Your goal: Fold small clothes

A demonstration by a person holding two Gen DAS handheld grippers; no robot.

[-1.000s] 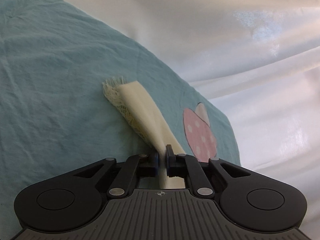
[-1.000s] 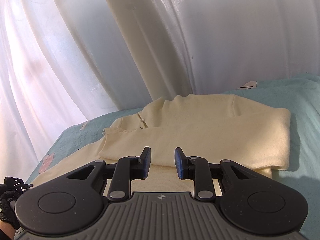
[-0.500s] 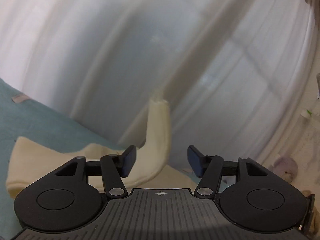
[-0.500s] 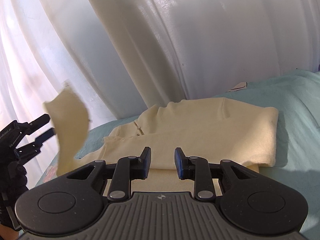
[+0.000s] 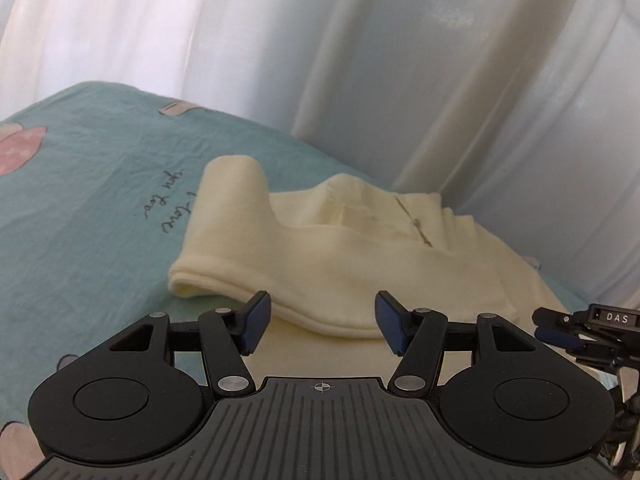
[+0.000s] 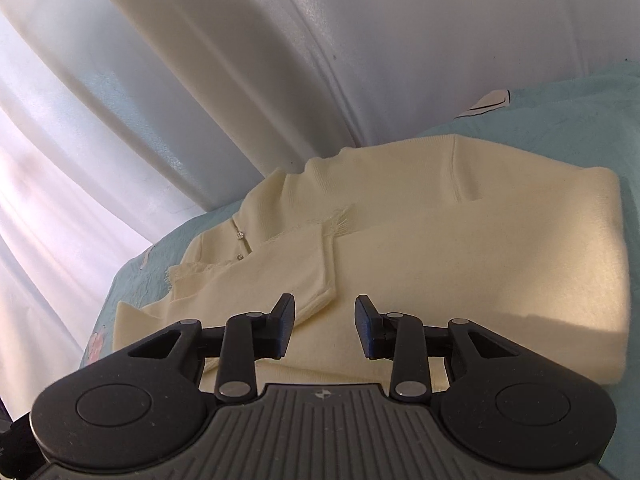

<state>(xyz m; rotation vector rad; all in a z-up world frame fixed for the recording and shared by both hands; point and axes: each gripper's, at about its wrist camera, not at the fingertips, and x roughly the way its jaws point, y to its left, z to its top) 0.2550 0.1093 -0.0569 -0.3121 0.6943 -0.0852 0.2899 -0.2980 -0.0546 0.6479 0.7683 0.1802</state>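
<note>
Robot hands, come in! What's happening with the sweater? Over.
Left gripper open, empty. Right gripper open, empty. Sweater on the bed, sleeves folded across it. Nothing in the way.

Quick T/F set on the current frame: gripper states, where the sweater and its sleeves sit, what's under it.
1. The left gripper is shut on a sleeve. False: its fingers are spread apart with nothing between them.
2. The right gripper is open and holds nothing. True.
3. The cream sweater lies on a teal bedsheet. True.
4. The fringed sleeve hangs off the edge of the bed. False: it lies folded across the sweater's front.
5. The sheet is plain, with no print. False: it carries handwriting-style script and a pink spotted shape.
6. White curtains hang behind the bed. True.
</note>
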